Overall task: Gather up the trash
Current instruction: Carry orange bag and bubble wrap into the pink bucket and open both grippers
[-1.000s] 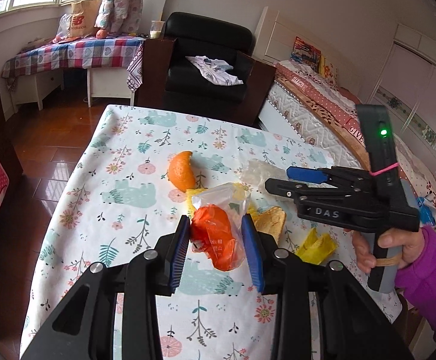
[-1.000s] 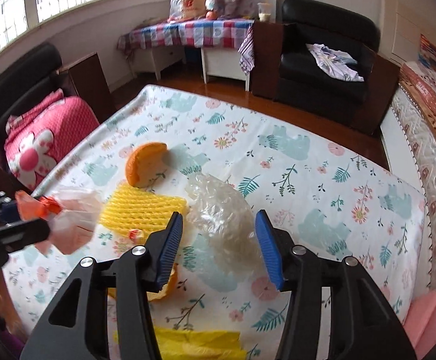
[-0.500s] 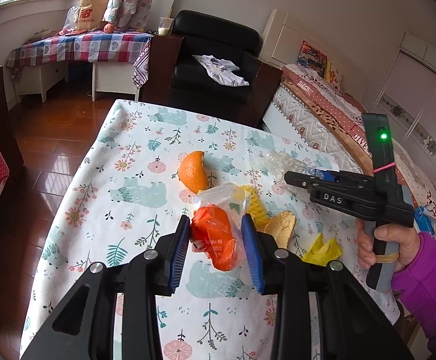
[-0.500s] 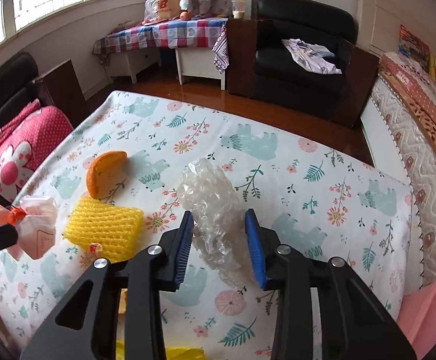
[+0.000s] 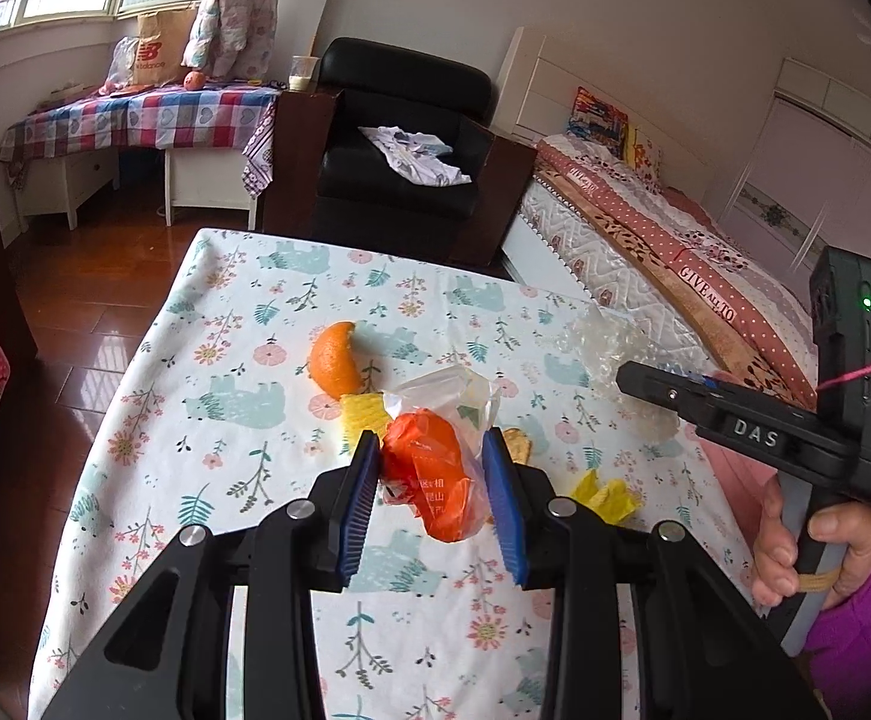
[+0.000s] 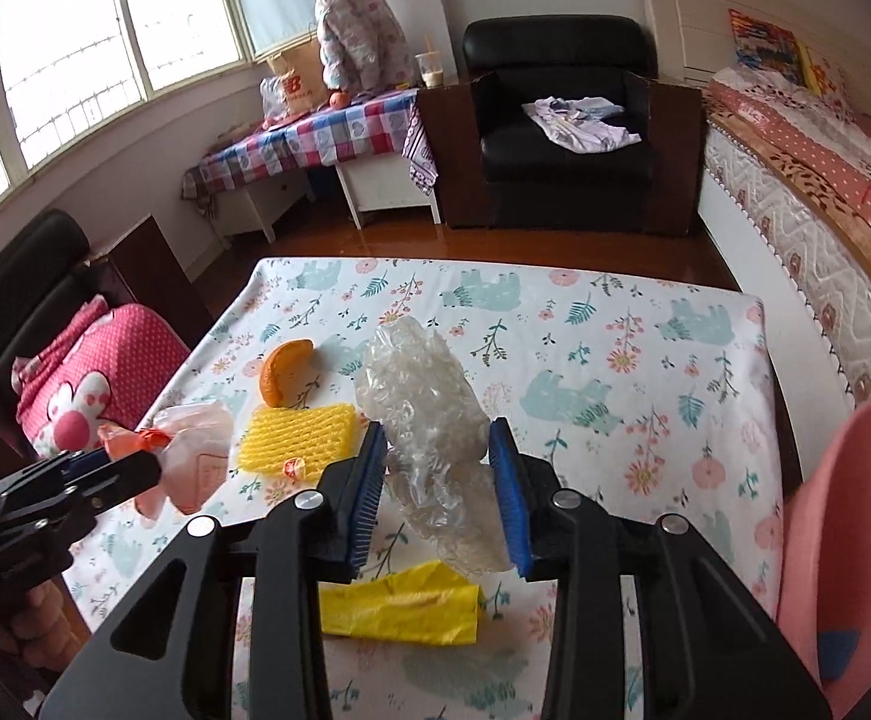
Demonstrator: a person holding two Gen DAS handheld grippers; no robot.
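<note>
Left claw clamped on crumpled orange-and-clear plastic bag, held above floral-cloth bench. Right claw gripping clear bubble wrap, wad hanging between blue pads. On the bench ahead of the right claw: yellow foam net, orange peel beyond it. Yellow wrapper lies just under that claw.
</note>
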